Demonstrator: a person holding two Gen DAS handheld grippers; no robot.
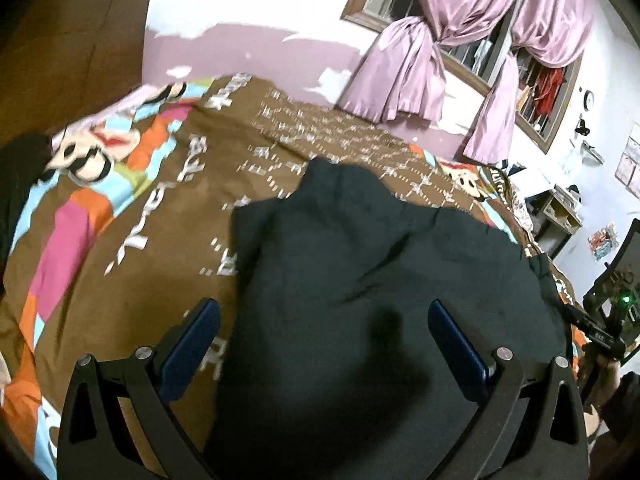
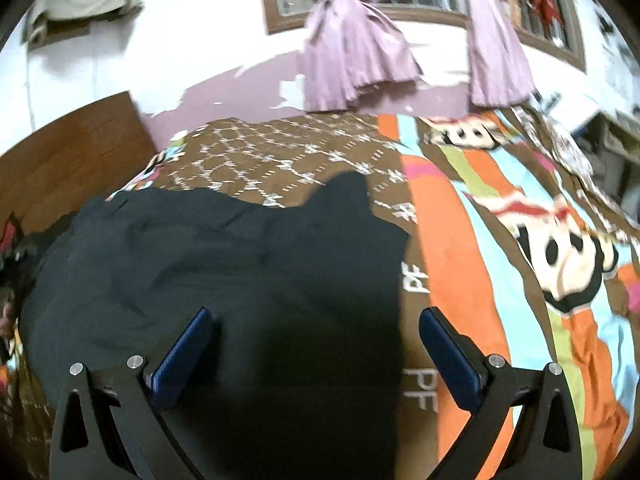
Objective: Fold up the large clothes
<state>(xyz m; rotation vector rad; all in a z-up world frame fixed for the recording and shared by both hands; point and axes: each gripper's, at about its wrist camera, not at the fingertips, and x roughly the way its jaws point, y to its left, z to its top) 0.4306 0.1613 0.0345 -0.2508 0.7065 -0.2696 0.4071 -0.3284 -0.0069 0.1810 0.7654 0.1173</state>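
Dark garment spread on the patterned bedspread; both grippers wide apart, holding nothing.

From the left wrist view we see the left gripper [image 1: 324, 320] with its blue pads spread wide over the garment's [image 1: 380, 264] left edge, nothing between them. The garment is near-black, matte, softly creased, lying mostly flat on the brown bedspread [image 1: 132, 208], one flap jutting toward the pink curtains [image 1: 404, 76]. The right gripper [image 2: 315, 330] straddles the garment's [image 2: 240, 248] right edge, equally wide, empty.

Dark garment [image 1: 360, 264] spread on bedspread [image 1: 132, 248]
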